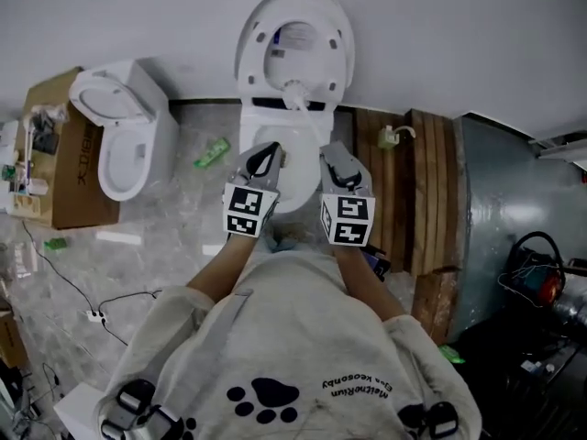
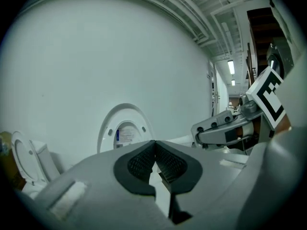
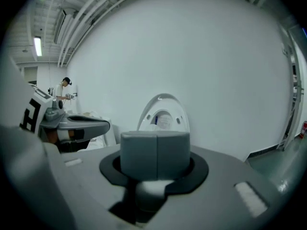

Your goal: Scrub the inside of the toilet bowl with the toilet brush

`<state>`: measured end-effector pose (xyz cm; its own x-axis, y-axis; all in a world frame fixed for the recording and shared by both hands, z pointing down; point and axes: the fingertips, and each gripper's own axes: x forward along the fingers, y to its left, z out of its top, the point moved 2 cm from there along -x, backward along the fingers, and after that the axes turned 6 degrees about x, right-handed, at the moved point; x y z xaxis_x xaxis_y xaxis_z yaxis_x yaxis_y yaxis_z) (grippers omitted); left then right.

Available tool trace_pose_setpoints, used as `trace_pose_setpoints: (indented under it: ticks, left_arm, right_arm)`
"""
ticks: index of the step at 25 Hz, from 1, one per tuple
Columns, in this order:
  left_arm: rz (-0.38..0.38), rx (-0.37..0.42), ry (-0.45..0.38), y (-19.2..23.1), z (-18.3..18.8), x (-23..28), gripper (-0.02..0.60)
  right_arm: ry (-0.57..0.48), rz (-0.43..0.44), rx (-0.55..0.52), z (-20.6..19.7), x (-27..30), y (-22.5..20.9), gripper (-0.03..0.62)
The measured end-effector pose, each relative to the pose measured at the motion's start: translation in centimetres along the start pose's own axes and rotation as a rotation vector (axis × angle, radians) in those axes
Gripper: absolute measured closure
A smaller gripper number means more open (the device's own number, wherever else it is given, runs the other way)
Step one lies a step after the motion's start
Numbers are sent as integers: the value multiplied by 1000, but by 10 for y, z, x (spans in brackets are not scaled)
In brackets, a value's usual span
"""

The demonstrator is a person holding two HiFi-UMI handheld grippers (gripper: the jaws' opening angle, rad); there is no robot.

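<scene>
White toilet bowl (image 1: 298, 183) against the wall, lid (image 1: 295, 26) raised, two clenched claws above it.
Left gripper (image 2: 154, 146) has its ribbed pads pinched tip to tip on nothing. Right gripper (image 3: 157, 150) has its grey blocks pressed flat together, also empty. Both hang side by side over the bowl's front edge. A white stick-like thing (image 1: 301, 99) lies at the bowl's back edge under the lid; whether it is the toilet brush I cannot tell.

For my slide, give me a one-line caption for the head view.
A person stands over the open toilet, holding the left gripper and right gripper, both shut and empty, above it.
</scene>
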<state>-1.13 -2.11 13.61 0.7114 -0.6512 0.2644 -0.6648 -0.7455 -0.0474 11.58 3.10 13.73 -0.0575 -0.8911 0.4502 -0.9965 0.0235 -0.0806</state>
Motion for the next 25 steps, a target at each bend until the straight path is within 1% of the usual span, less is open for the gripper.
trace_pose_setpoints:
  ticks: [5,9,12,20,25]
  left_arm:
    - [50,32,-112,0,53,-10,592]
    - [69,65,-176,-8,85,-27,592]
    - [79,76,-200,-12,98,-36,592]
    - [82,102,-215,-23,100,-49,592]
    - [85,98,-218,-28,93,-54,592]
  right_arm:
    - [-169,-10,-38,52,-30,-6,444]
    - [-258,-10,-41,76,-52,-8,443]
    - [-317,1,-43,87,-63,-8,443]
    - [-338,6,-50,84,-78,-3,442]
    - [-332,26,-63,76,-82,6,442]
